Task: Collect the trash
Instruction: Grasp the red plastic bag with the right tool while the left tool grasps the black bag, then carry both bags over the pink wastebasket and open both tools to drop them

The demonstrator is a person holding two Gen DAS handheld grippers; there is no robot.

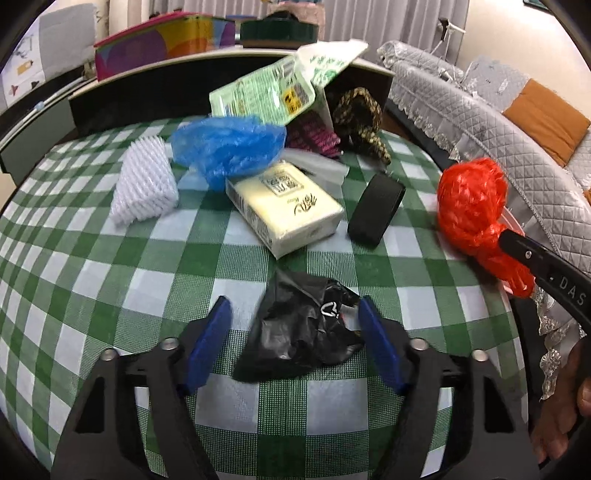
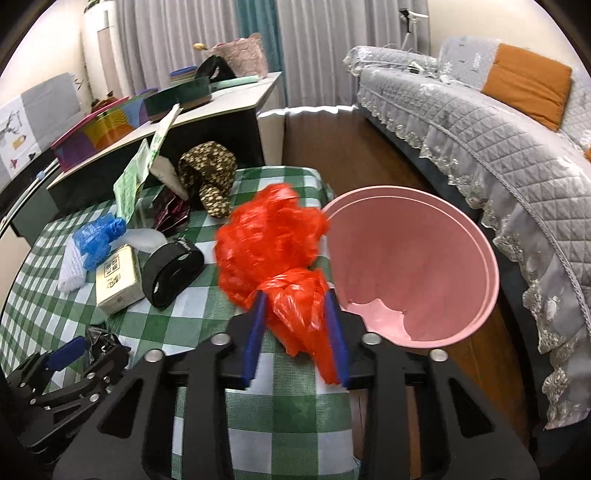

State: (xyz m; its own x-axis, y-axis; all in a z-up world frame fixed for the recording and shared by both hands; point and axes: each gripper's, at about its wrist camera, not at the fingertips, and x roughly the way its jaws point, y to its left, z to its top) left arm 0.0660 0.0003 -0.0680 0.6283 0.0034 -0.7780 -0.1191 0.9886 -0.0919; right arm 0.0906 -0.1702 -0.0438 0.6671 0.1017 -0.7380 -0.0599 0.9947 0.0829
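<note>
L gripper (image 1: pixel 295 347) hangs over the table's (image 1: pixel 92 280) near edge, jaws part open, straddling the crumpled black bag (image 1: pixel 303 336); pads look just clear of it, so not gripped yet. Bag sits dead centre btwn the 2 pads, so the move is probably just a squeeze. R gripper (image 2: pixel 295 332) is clamped on the red bag's (image 2: pixel 273 243) knotted neck at the table's right edge. Pink bin (image 2: pixel 413 266) stands just right of it, off the edge, mouth facing the gripper.

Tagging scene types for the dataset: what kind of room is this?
Most likely a home living room. A sofa with a quilted grey cover runs along one side, floor-length curtains hang behind, and a low table with a green checked cloth holds household clutter.
</note>
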